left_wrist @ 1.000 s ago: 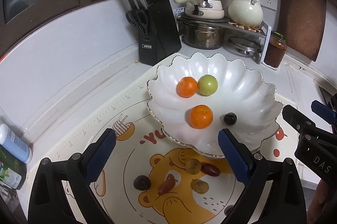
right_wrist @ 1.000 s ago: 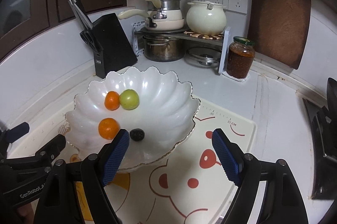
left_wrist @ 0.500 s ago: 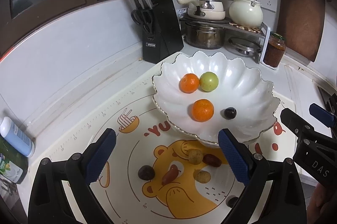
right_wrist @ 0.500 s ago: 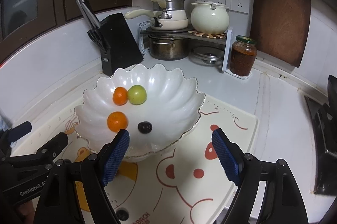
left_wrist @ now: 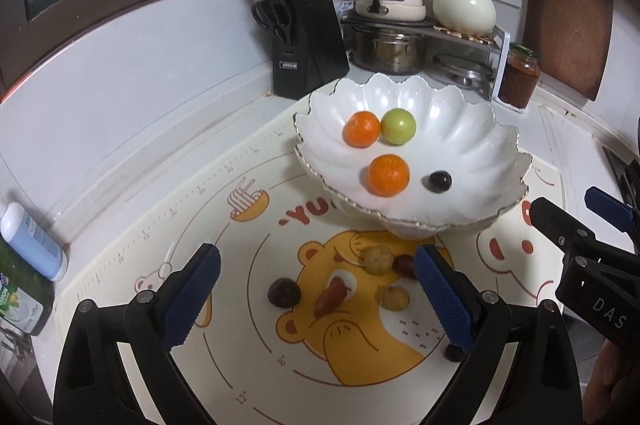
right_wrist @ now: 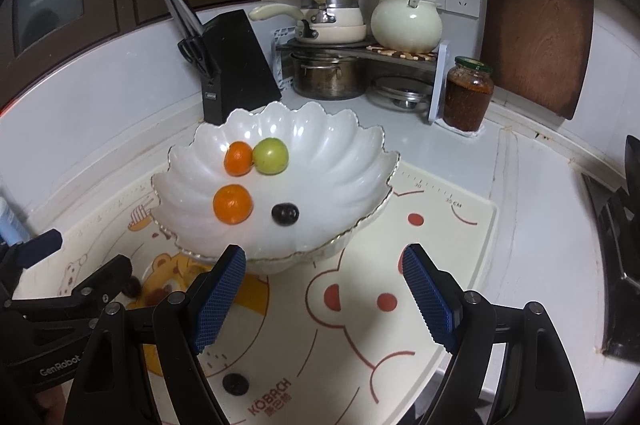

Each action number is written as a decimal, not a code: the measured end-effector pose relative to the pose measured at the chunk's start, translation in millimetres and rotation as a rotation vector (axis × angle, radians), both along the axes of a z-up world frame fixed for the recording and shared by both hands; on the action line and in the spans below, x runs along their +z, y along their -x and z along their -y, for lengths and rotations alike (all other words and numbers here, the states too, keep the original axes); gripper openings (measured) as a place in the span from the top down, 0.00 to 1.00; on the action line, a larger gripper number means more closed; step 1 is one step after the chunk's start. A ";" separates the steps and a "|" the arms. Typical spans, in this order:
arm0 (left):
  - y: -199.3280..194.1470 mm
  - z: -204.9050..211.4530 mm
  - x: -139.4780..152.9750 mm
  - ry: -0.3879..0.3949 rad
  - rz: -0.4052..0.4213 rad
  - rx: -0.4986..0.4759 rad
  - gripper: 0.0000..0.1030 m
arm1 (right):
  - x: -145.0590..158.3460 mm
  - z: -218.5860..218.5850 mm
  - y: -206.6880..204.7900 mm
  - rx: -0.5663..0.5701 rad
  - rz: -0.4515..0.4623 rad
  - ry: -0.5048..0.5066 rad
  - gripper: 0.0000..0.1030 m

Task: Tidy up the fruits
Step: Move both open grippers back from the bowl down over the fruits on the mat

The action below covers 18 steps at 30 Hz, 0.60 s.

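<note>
A white scalloped bowl (left_wrist: 472, 129) (right_wrist: 340, 161) stands on the cartoon bear mat and holds two oranges (left_wrist: 389, 174) (right_wrist: 233, 203), a green fruit (left_wrist: 398, 126) (right_wrist: 271, 155) and a dark grape (left_wrist: 439, 181) (right_wrist: 285, 213). Several small fruits lie on the mat in front of the bowl: a dark round one (left_wrist: 284, 292), a red date (left_wrist: 330, 296), two tan ones (left_wrist: 378, 259) and another dark one (right_wrist: 235, 383). My left gripper (left_wrist: 316, 295) hangs open above these loose fruits, holding nothing. My right gripper (right_wrist: 324, 299) is open and empty over the mat, just in front of the bowl.
A black knife block (left_wrist: 308, 41), a rack with pots (left_wrist: 394, 25), a jar (right_wrist: 467, 93) and a wooden board (right_wrist: 536, 21) line the back wall. Bottles (left_wrist: 32, 241) stand at the left edge. A stove (right_wrist: 624, 249) lies to the right.
Both grippers have pulled back from the bowl, so it sits farther away in both views and more of the mat with the loose fruits shows. Both stay open.
</note>
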<state>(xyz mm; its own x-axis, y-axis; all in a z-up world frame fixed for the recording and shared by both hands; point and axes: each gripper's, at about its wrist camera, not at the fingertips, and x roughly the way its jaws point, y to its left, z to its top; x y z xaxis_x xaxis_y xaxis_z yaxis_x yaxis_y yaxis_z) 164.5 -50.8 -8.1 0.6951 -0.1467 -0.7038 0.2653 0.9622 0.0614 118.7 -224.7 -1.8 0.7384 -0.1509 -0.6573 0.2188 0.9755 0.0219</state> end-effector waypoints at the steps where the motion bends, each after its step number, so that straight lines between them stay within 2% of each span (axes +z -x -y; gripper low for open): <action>1: 0.9 -0.9 -1.2 -0.002 -0.002 0.000 0.04 | -1.5 -1.6 1.2 0.004 -0.003 0.000 0.21; 18: 22.6 -38.0 -27.4 -0.042 -0.038 0.019 0.04 | -31.6 -42.1 19.2 0.052 -0.050 0.002 0.21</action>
